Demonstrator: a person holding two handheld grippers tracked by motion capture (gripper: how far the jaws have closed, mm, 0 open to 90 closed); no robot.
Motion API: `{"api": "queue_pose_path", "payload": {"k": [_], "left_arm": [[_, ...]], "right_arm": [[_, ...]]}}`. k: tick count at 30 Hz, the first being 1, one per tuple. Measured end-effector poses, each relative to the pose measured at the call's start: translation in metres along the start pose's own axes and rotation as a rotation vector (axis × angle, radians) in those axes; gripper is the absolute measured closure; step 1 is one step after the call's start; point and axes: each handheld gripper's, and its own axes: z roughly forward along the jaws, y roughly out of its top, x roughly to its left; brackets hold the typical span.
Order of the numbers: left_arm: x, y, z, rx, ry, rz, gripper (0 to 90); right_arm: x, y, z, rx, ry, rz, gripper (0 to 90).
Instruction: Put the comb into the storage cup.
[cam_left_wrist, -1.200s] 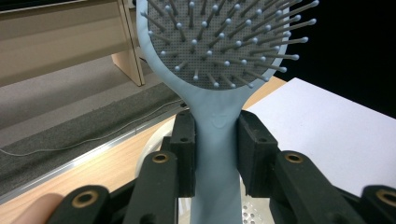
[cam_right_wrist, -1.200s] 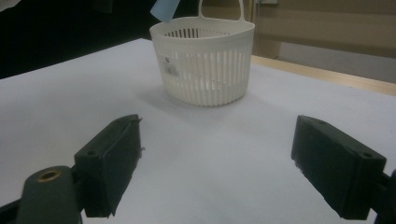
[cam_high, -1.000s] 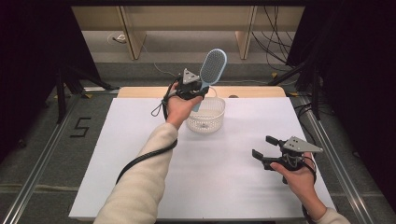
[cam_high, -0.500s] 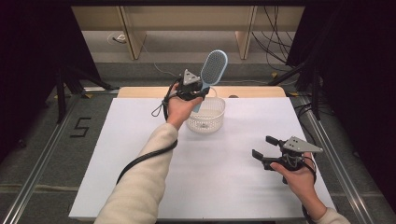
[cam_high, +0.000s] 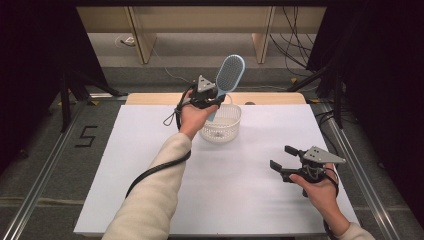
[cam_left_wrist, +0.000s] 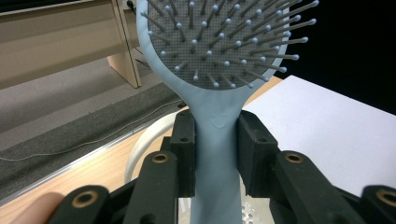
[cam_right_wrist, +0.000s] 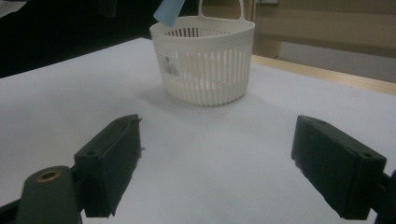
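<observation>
The left tongs (cam_high: 212, 96) are held above the far part of the desk (cam_high: 150, 150), clamped on the neck of a pale blue hairbrush (cam_high: 227, 77). In the left gripper view the two black pads are seen pressed against either side of the brush's handle (cam_left_wrist: 215, 158), just below the oval head, whose bristles (cam_left_wrist: 224, 42) face the camera. The brush is raised nearly upright, tilted slightly to the right of the tongs as seen from above, with its head well above them and the lower end of its handle hanging over the open top of a white slotted basket (cam_high: 221, 124). That end is seen in the right gripper view as a blue tip (cam_right_wrist: 169, 11) just above the basket's rim (cam_right_wrist: 203, 23), apart from it.

The basket stands on the desk directly below and just beside the left tongs, on the near side of them. A thin loop handle (cam_right_wrist: 221, 9) is raised at its far edge, and a small label is seen on its wall.

The right tongs (cam_high: 282, 160) are held low over the near right part of the desk, well apart from the basket. Their jaws stand wide apart with nothing between them, pointed toward the basket.
</observation>
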Motion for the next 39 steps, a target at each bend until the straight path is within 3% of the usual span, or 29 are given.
{"api": "queue_pose_path", "payload": {"k": [39], "left_arm": [[-0.0017,-0.0083,0.0034,0.009,-0.014,0.02,69.9]], "right_arm": [[0.0002,-0.0003,0.0003,0.0,0.001,-0.01,16.0]]}}
